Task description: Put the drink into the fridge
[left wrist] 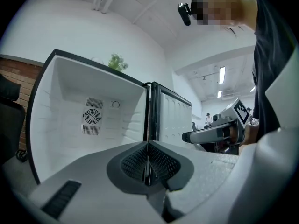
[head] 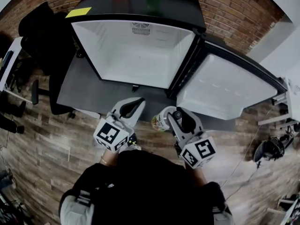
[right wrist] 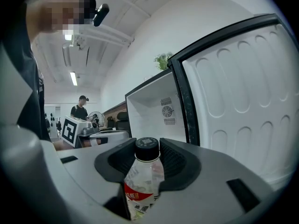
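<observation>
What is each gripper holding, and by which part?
Right gripper: the drink bottle, by its upper body below the cap. Left gripper: nothing, jaws together.

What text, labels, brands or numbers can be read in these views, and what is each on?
No text is readable.
White characters on the red label band of the clear plastic drink bottle: too blurred to read.
Faint marks on top of the black bottle cap: unreadable.
On the yellow paper note on the black fridge top: no writing visible.
On the two white cubes, black-and-white square markers: patterns, not words.
</observation>
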Demonstrator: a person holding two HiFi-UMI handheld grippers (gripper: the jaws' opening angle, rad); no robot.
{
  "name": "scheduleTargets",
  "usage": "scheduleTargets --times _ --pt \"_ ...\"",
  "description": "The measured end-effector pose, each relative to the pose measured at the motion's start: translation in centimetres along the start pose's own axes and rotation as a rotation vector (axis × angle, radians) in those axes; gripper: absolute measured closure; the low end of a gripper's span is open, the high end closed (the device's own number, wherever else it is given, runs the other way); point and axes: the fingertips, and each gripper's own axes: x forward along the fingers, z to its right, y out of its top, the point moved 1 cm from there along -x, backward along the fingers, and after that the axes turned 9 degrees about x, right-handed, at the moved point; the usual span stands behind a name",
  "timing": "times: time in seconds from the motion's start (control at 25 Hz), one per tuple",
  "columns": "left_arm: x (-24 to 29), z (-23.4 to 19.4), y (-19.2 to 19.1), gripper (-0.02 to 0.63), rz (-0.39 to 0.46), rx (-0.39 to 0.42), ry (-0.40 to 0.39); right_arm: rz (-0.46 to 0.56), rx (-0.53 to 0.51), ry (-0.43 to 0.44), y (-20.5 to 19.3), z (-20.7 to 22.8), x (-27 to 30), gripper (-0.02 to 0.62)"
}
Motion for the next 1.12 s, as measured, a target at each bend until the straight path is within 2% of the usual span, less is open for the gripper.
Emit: scheduleTargets --times 0.16,0.44,0.88,1.12 --pt "-0.2 -1.8 -0.8 0.609 -0.005 -0.019 -0.024 -0.017 -0.016 -0.003 -0.1 -0.7 2.4 0.445" --pt "-1.2 -6.1 -2.0 0.609 -0.009 -0.032 -0.016 -0.026 -0.026 -0.02 0.0 -1.1 6.7 0.445" --pt "-3.5 -13.0 -3.4 0.609 -0.012 -0.049 0.056 -0.021 -0.04 -0.019 0.6 -1.9 13.4 0.445" --pt "-3.7 -15.3 -4.0 0.609 -0.014 -0.063 0.064 -0.019 -0.053 -0.023 1.2 -1.8 16.1 0.445"
